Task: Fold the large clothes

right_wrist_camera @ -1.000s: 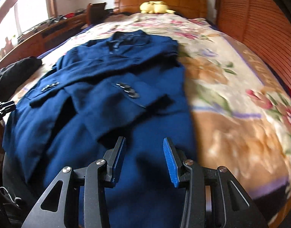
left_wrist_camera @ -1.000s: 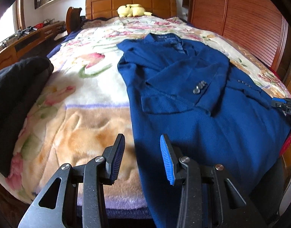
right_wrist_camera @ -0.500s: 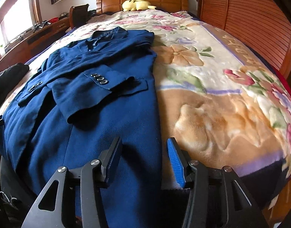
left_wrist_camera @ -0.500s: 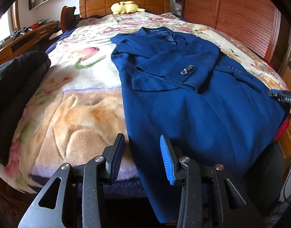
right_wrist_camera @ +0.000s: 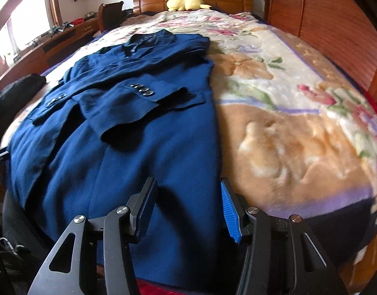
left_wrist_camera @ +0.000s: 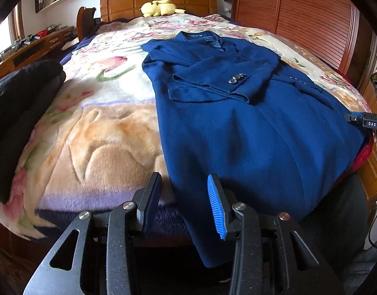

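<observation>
Your left gripper (left_wrist_camera: 183, 201) is partly open and empty, the blue coat (left_wrist_camera: 250, 127) lying on the blanket (left_wrist_camera: 95, 127), its hem edge between the fingers. Your right gripper (right_wrist_camera: 186, 206), part-open too, straddles the opposite hem without clamping. At right frame edge, a label reads "DAS".
</observation>
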A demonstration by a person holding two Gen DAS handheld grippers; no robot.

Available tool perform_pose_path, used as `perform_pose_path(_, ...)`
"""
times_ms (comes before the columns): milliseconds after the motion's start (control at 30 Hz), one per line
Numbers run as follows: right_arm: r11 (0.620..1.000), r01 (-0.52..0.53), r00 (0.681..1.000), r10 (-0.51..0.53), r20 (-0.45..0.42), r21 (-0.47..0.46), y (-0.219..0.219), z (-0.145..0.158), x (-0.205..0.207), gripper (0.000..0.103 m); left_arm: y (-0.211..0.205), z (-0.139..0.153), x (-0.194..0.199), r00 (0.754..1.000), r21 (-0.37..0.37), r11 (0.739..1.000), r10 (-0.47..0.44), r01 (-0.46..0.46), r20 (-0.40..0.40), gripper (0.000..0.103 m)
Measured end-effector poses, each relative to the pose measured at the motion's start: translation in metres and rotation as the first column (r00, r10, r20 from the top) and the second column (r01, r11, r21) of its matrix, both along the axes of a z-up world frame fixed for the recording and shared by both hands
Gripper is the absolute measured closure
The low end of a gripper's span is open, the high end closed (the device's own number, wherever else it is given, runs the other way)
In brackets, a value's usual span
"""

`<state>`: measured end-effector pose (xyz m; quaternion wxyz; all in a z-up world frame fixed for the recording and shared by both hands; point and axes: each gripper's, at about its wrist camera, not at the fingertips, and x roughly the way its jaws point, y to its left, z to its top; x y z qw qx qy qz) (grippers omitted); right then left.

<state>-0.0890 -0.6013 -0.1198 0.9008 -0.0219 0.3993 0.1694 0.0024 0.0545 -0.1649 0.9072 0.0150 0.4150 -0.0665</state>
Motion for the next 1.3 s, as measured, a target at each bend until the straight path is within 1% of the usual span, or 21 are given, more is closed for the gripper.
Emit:
perform_pose_path(200,0.999,-0.024,1.000,0.025,-0.014,0.036,-0.001,-0.001,0.000,0.052,0.005,-0.001,-0.003,1.000,-0.044,0.999,0.007,-0.008,-0.009,0.063)
perform_pose_path(233,0.999,-0.035,0.999,0.035,-0.016,0.034,0.001,-0.001,-0.001,0.058,0.004,0.000,-0.003,1.000,-0.047,0.999,0.006,-0.007,-0.010,0.069)
perform_pose_path(267,0.998,-0.045,0.999,0.045,-0.019,0.033,0.002,-0.001,-0.001,0.060,0.004,0.001,-0.002,1.000,-0.046,0.999,0.006,-0.006,-0.012,0.074)
perform_pose_path(333,0.998,-0.053,0.998,0.054,-0.023,0.044,0.001,0.000,0.000,0.069,0.004,0.006,-0.001,1.000,-0.044,0.999,0.001,-0.002,-0.009,0.091)
perform_pose_path(367,0.997,-0.049,0.998,0.051,-0.026,0.053,-0.001,0.000,0.000,0.070,0.005,0.010,0.000,1.000,-0.056,0.998,-0.003,0.003,-0.007,0.093)
perform_pose_path(400,0.997,-0.043,0.999,0.045,-0.029,0.063,-0.003,0.000,0.000,0.074,0.006,0.015,0.000,1.000,-0.073,0.997,-0.007,0.007,0.000,0.097)
perform_pose_path(467,0.997,-0.032,0.999,0.034,-0.033,0.073,-0.005,0.001,0.002,0.083,0.008,0.025,-0.001,1.000,-0.081,0.997,-0.007,0.010,0.030,0.099)
perform_pose_path(500,0.996,-0.032,0.999,0.035,-0.034,0.083,-0.005,0.002,0.002,0.092,0.008,0.033,-0.003,0.999,-0.079,0.997,-0.005,0.009,0.054,0.100)
perform_pose_path(533,0.994,-0.036,0.999,0.039,-0.034,0.101,-0.006,0.003,0.001,0.094,0.008,0.040,-0.005,0.997,-0.075,0.997,-0.003,0.009,0.074,0.100)
perform_pose_path(600,0.991,-0.043,0.999,0.046,-0.019,0.123,-0.007,0.009,-0.002,0.096,0.009,0.053,-0.007,0.994,-0.073,0.997,0.000,0.008,0.106,0.100)
perform_pose_path(667,0.988,-0.050,0.999,0.048,0.014,0.145,-0.009,0.019,-0.007,0.097,0.010,0.067,-0.009,0.989,-0.078,0.997,0.004,0.007,0.146,0.101)
perform_pose_path(767,0.980,-0.067,0.996,0.055,0.072,0.188,-0.011,0.039,-0.016,0.098,0.011,0.087,-0.013,0.980,-0.074,0.997,0.005,0.010,0.198,0.101)
perform_pose_path(900,0.971,-0.096,0.986,0.063,0.152,0.218,-0.010,0.068,-0.032,0.098,0.009,0.113,-0.016,0.964,-0.074,0.997,0.000,0.021,0.266,0.101)
perform_pose_path(967,0.965,-0.115,0.980,0.072,0.185,0.237,-0.010,0.081,-0.039,0.098,0.005,0.129,-0.015,0.952,-0.079,0.996,-0.010,0.036,0.305,0.101)
perform_pose_path(1067,0.957,-0.145,0.969,0.086,0.234,0.250,-0.008,0.103,-0.051,0.098,-0.007,0.152,-0.008,0.934,-0.054,0.997,-0.038,0.061,0.355,0.101)
perform_pose_path(1133,0.953,-0.166,0.958,0.095,0.270,0.255,-0.008,0.117,-0.060,0.098,-0.012,0.171,-0.006,0.919,-0.054,0.995,-0.052,0.079,0.390,0.101)
perform_pose_path(1300,0.940,-0.208,0.924,0.098,0.370,0.270,-0.017,0.155,-0.088,0.098,-0.010,0.208,-0.016,0.882,-0.037,0.995,-0.066,0.094,0.467,0.101)
